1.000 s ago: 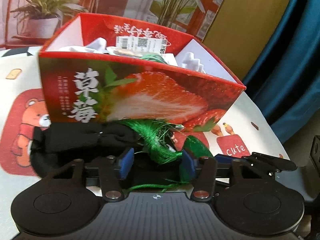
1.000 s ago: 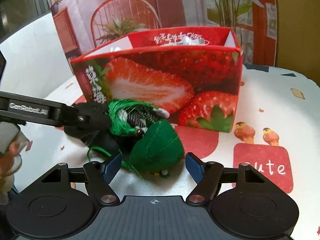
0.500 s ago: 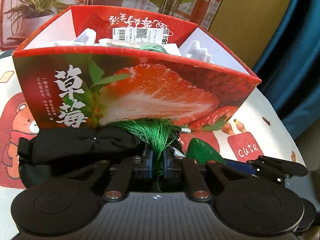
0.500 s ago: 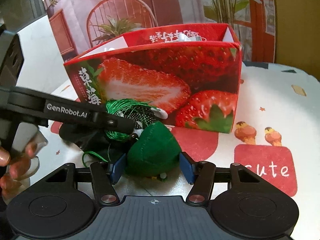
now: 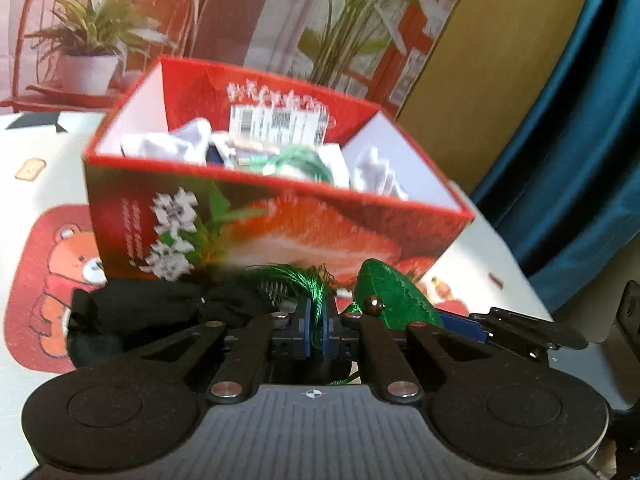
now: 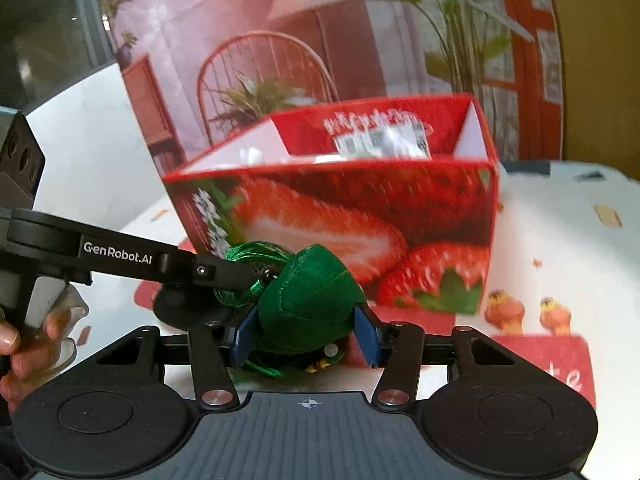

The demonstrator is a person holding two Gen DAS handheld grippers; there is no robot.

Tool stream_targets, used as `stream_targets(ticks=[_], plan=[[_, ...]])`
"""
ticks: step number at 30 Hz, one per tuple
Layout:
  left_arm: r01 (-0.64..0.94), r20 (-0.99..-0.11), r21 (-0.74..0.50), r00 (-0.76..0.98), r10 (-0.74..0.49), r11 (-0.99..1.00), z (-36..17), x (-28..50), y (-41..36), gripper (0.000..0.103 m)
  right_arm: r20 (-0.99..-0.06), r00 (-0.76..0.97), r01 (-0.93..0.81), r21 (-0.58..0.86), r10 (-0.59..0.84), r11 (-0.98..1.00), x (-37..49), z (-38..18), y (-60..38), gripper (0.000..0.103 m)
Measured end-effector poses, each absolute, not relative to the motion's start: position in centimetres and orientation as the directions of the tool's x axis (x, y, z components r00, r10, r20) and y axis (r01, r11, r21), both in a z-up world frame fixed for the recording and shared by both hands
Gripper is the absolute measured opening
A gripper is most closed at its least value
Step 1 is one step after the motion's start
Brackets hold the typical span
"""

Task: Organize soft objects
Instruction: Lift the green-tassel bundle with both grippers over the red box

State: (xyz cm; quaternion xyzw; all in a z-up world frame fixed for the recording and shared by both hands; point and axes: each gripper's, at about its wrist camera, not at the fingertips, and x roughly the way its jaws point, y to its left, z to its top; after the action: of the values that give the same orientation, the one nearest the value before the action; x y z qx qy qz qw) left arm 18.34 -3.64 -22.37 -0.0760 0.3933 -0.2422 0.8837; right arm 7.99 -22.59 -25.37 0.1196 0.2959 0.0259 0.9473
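Left gripper (image 5: 315,322): jaws clenched on the green tassel (image 5: 308,280) of a sachet ornament. Right gripper (image 6: 306,334): jaws closing on the green fabric pouch (image 6: 308,300) of the same ornament, blue pads against both its sides. The ornament sits just in front of the strawberry-print box (image 5: 280,236), beside a black sock (image 5: 136,308) on the cartoon-print tablecloth (image 6: 560,240). Inside the box: white socks (image 5: 168,144), a barcode label, and a green coil. A person's fingers (image 6: 24,356) grip the left tool's handle.
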Motion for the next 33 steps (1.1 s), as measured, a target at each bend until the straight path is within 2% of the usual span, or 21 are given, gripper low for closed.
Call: stream_targets(ticks=[15,28,33], plan=[[0.379,-0.505,-0.314,0.71,-0.491,0.87,-14.1,19.2,-1.7,0.006,-0.42,0.894,-0.093,0.16,0.153,0.983,11.4,-17.5,-22.2,0.048],[0.391,-0.398,-0.219,0.8,-0.448,0.894,-8.0,24.8,-3.2,0.006,-0.302,0.94,-0.138,0.088,0.158,0.987,18.4,-11.0,-24.7,0.048],[0.361,-0.417,-0.239,0.8,-0.431,0.901,-8.5,28.4,-3.3,0.006,-0.323,0.936,-0.128,0.064,0.142,0.99,22.6,-10.9,-25.5,0.049]])
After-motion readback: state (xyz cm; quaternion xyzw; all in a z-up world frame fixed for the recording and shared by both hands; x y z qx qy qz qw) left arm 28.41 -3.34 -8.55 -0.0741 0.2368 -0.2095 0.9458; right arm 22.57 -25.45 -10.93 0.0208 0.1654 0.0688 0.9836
